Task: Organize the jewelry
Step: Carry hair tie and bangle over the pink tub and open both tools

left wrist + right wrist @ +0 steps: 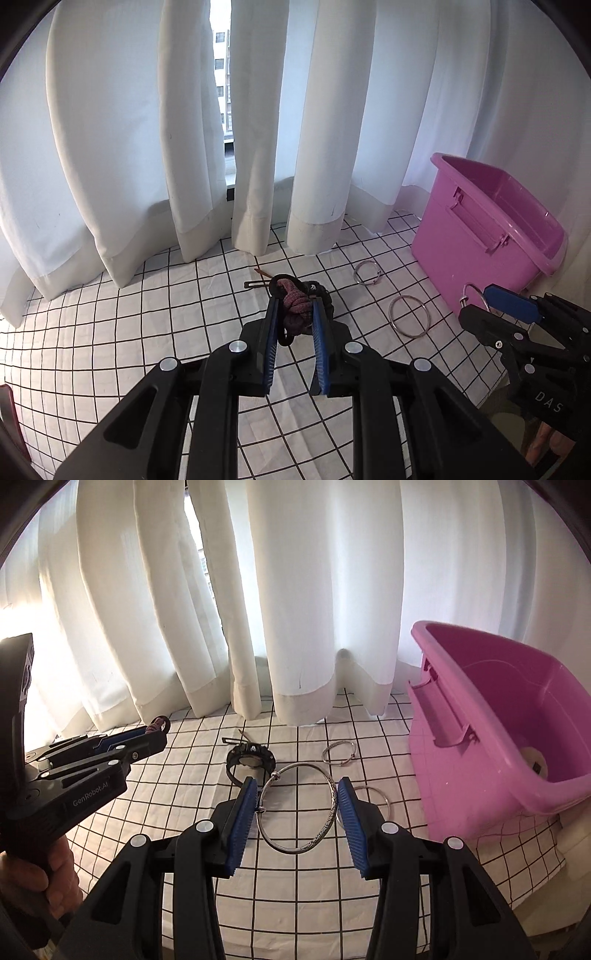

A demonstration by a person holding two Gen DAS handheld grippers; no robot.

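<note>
The left gripper (pixel 294 312) is closed on a knotted pink cord bracelet (pixel 295 306), carried above the middle of the checked tablecloth (pixel 129 332). Below it, a black watch (pixel 251 762) lies on the cloth toward the back edge, with a thin hair clip (pixel 236 740) just behind it near the curtain (pixel 295 609) hem.

To the right, the right gripper (pixel 295 805) clamps a large silver bangle (pixel 299 808) across its width, one blue pad on each side, the ring standing roughly upright with its long axis running away from the camera. Two more silver rings remain on the cloth: a small one (pixel 338 757) toward the back edge, and a larger one (pixel 409 315) just beside the right gripper, between it and the bin.

At the right edge of the cloth stands the open pink plastic bin (pixel 498 716), its mouth facing up. It lies to the right of both grippers and a little ahead, and the right gripper is plainly the nearer; the left would have to cross over the watch and the loose rings. I judge the bangle goes in first, lifted over the bin's near rim.
</note>
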